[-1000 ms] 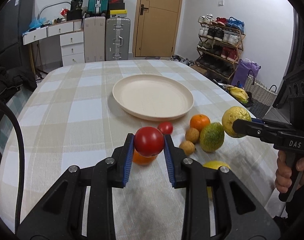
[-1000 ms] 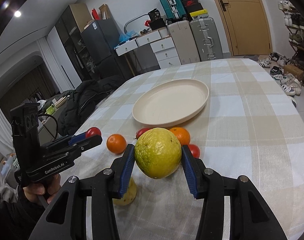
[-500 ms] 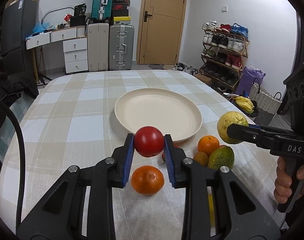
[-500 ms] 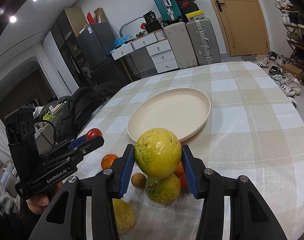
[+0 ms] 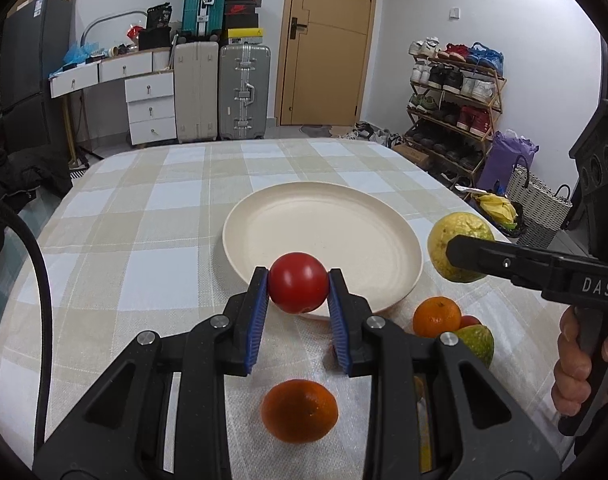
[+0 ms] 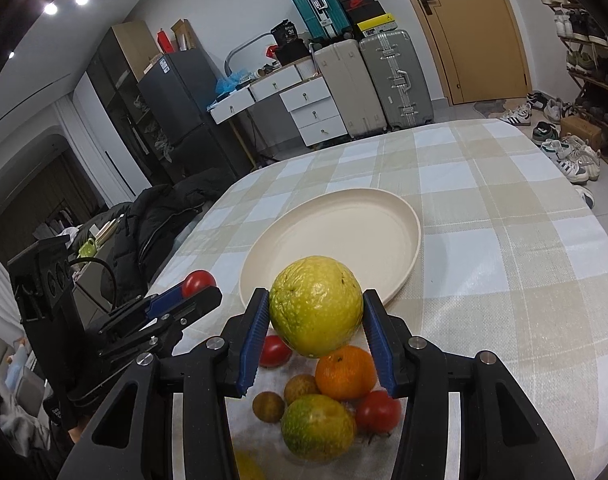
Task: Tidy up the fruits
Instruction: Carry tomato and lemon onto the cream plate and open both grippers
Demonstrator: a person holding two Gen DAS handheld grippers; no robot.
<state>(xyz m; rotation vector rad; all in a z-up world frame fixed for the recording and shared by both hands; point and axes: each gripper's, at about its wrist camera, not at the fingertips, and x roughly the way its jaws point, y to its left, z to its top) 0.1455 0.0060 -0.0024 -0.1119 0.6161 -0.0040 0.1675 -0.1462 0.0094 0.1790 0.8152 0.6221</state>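
Both claws are carrying fruit toward the cream plate (image 5: 400, 240), so the step in hand looks like the delivery leg of gathering the fruits onto it. The left claw (image 5: 297, 290) is pinching a red tomato (image 5: 297, 288) between its blue pads, hanging above the table (image 5: 143, 216) at the plate's near rim. The right claw (image 6: 316, 312) is closed around a large yellow-green citrus (image 6: 316, 306), also hovering at the near edge of the plate, which is holding nothing yet. Below it, loose on the table, are lying an orange (image 6: 346, 372), a green-orange citrus (image 6: 318, 426), two small tomatoes (image 6: 378, 410) and two small brown fruits (image 6: 267, 406); another orange (image 5: 299, 410) is sitting under the left claw. The next move is probably calling for each claw to travel forward over the plate's floor, lower, and open gently so the round fruit is not rolling off, with the two kept apart
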